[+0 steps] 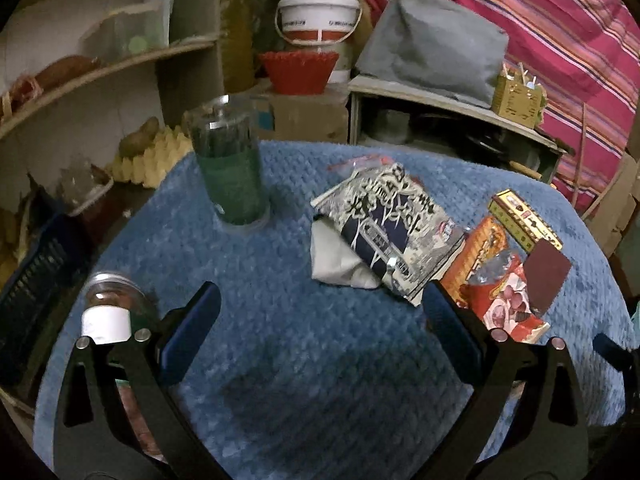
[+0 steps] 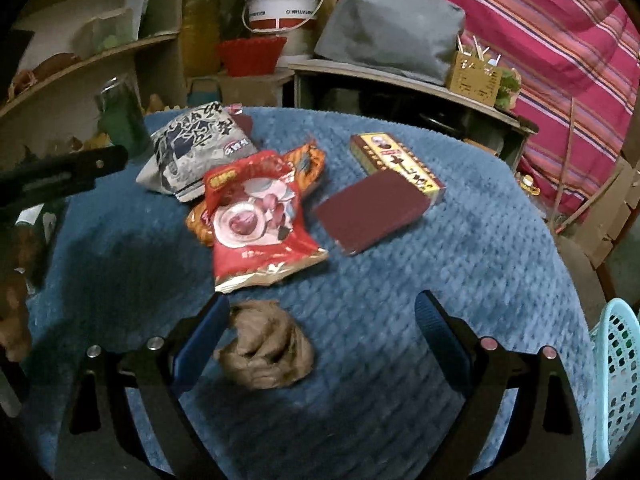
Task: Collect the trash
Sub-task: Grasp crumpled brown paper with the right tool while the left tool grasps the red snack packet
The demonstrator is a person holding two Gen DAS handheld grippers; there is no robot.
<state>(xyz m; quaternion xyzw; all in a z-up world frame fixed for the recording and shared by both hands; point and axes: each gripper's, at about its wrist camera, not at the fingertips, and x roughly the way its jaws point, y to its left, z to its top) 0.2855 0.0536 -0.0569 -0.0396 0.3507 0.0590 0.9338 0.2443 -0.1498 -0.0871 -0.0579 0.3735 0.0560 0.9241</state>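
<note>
Both claws hang spread and empty over the blue-covered bench (image 1: 280, 320). Ahead of the left claw (image 1: 320, 304) and slightly to its right lies a black-and-white snack bag (image 1: 388, 224) with a pale grey wrapper (image 1: 340, 256) tucked under its near edge; past that claw's right finger sit an orange packet (image 1: 476, 256) and a red snack packet (image 1: 508, 304), overlapping. Further right is a yellow-edged box (image 1: 524, 220) with its dark red lid (image 1: 546, 274) folded open. Ahead to the left stands a tall clear jar with green contents (image 1: 230, 168), upright, and just beside the left finger a small glass jar with a white label (image 1: 108, 312). Between the fingers of the right claw (image 2: 322, 314), close to its left finger, a crumpled brown paper wad (image 2: 266, 350) rests on the bench. Straight ahead of it lies the red snack packet (image 2: 258, 220), touching the orange packet (image 2: 308, 160) and the black-and-white snack bag (image 2: 196, 152) behind. A pale blue mesh basket (image 2: 618, 372) shows at the far right edge, beside the bench.
</note>
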